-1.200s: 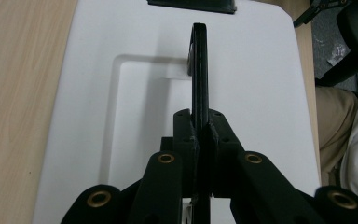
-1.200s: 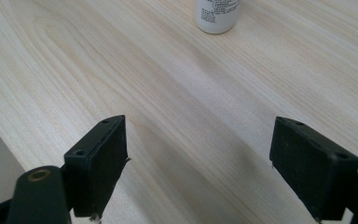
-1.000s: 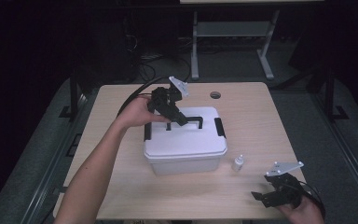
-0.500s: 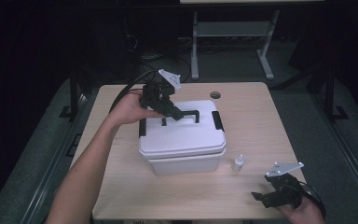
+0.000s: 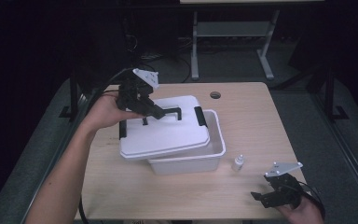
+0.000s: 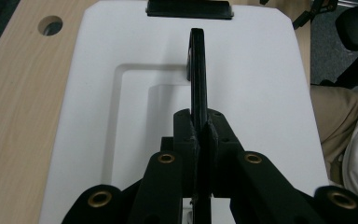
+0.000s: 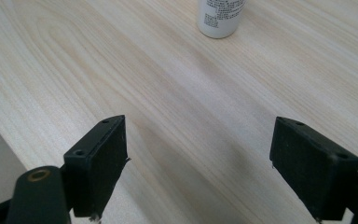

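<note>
Gripping the black handle (image 6: 197, 70) of the white lid (image 5: 163, 133), the left tool (image 5: 161, 112) holds it tilted and shifted left over the open white bin (image 5: 200, 161) mid-surface (image 5: 256, 121). Right tool (image 5: 268, 196) sits spread wide near a small bottle (image 5: 237, 163).
</note>
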The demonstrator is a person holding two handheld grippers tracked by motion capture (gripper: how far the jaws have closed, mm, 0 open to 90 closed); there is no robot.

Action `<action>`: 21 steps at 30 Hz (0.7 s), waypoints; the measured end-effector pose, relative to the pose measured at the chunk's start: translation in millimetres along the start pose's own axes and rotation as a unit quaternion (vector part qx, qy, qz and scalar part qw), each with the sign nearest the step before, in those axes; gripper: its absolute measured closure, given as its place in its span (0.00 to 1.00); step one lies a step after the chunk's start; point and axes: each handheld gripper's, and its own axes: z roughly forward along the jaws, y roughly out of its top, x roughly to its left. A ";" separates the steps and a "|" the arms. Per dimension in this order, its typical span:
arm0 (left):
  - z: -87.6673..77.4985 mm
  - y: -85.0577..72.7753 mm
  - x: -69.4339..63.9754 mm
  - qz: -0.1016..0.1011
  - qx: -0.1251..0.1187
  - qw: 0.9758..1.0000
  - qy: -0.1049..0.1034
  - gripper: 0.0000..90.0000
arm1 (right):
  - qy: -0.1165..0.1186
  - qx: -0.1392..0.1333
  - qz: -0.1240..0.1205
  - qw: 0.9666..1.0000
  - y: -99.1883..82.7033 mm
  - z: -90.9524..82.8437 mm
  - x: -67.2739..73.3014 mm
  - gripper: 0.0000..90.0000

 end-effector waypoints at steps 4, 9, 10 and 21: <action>-9.5 -7.9 -2.8 -0.004 -0.001 1.000 0.007 0.93 | 0.001 -0.002 -0.001 1.000 0.3 -0.6 0.3 0.20; -23.4 -23.5 -8.8 -0.016 -0.006 1.000 0.021 0.93 | -0.002 -0.003 -0.004 1.000 0.9 -1.1 0.7 0.20; -25.7 -26.9 -9.7 -0.018 -0.007 1.000 0.023 0.93 | -0.002 -0.002 -0.004 1.000 1.0 -0.9 1.0 0.20; -48.5 -59.8 -22.4 -0.037 -0.018 0.998 0.045 0.93 | -0.009 -0.003 -0.004 1.000 1.7 -3.3 1.4 0.20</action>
